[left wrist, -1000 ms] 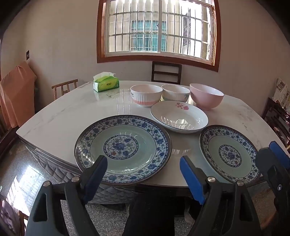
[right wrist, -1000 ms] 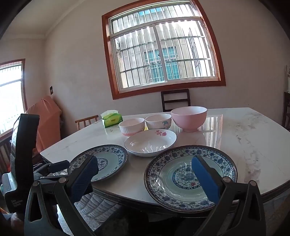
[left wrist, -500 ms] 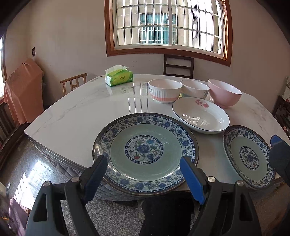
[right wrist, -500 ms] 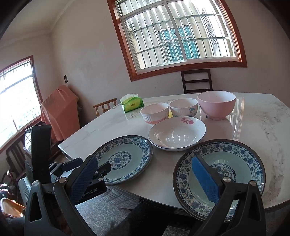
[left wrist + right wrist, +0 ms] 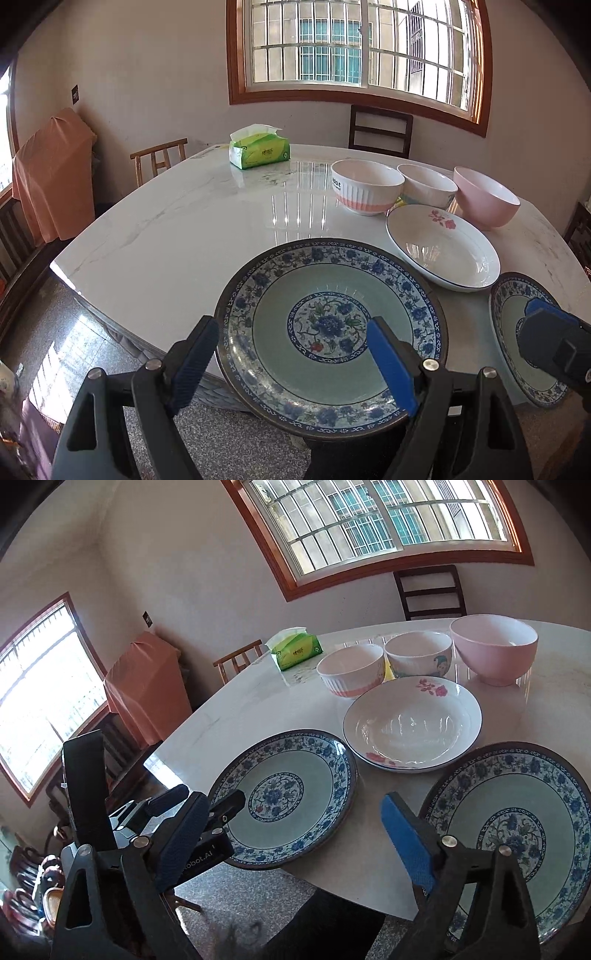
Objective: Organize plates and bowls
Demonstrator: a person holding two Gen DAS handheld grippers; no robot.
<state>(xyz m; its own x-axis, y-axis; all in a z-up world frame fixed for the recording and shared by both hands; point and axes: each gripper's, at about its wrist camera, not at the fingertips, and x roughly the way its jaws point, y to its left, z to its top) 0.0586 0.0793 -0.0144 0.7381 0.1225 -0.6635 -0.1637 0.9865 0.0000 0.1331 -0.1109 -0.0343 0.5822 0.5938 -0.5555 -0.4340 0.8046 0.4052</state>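
Two blue-patterned plates sit at the near edge of the marble table (image 5: 166,236). My left gripper (image 5: 295,362) is open over the near rim of the left blue plate (image 5: 328,332), pressing on nothing. A finger (image 5: 546,332) of the right gripper covers part of the right blue plate (image 5: 513,314). In the right wrist view the right gripper (image 5: 295,838) is open with its jaws closing on nothing, over the table edge between the left blue plate (image 5: 291,797) and the right blue plate (image 5: 509,830). Behind them sit a white flowered plate (image 5: 443,251), a ribbed bowl (image 5: 365,192), a white bowl (image 5: 426,186) and a pink bowl (image 5: 485,201).
A green tissue pack (image 5: 258,151) lies at the far side of the table. Wooden chairs (image 5: 159,158) stand around it, one dark chair (image 5: 380,131) under the window. An orange cloth (image 5: 51,173) hangs over furniture at the left. Speckled floor shows below the table edge.
Both grippers have swung left and come nearer the table. The left plate now lies right of centre in the left view. The right plate slid out from between the right fingers, which narrowed slightly.
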